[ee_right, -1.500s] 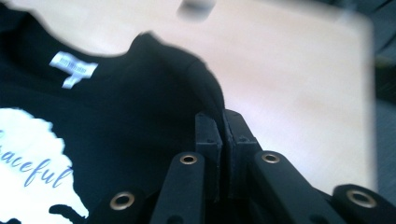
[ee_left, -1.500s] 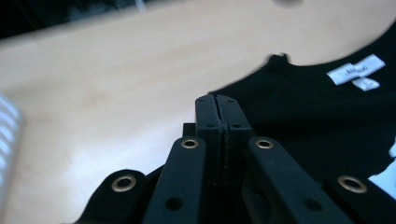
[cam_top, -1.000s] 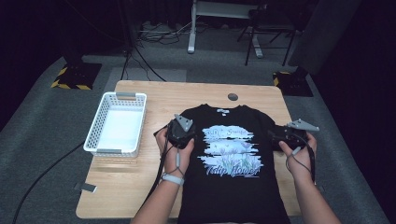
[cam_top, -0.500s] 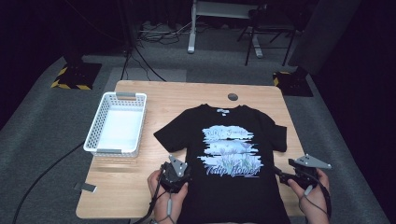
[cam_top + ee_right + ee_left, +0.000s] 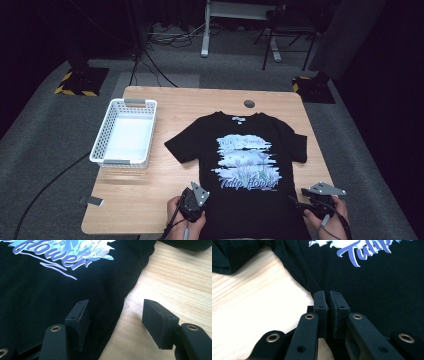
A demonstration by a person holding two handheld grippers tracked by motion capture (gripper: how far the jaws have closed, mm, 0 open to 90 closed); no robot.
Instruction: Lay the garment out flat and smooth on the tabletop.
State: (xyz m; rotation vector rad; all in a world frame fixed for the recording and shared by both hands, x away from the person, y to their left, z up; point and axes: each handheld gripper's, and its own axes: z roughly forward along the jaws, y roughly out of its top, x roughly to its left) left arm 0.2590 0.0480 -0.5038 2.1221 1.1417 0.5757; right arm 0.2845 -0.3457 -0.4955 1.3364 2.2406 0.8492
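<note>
A: One black T-shirt (image 5: pixel 247 160) lay flat, print up, on the desk (image 5: pixel 165 107), collar away from the person. White basket (image 5: pixel 125 132) sat well apart, off its left sleeve.

B: Grippers?

A: Both were at the bottom hem corners. Left gripper (image 5: pixel 327 298) had just been closing; its fingers (image 5: pixel 320 302) sat together, pinched on the shirt's left side edge. Right gripper (image 5: pixel 113 315) was closing too, but its fingers (image 5: pixel 80 315) stood apart, straddling the right side edge: one over cloth, one over bare wood. Nothing was gripped there.

B: Step?

A: I'd call it taking hold of the hem for a first fold.

B: Next?

A: The right needed to finish its pinch on the edge. Then both should lift evenly and carry the hem toward the collar, keeping the cloth taut.
</note>
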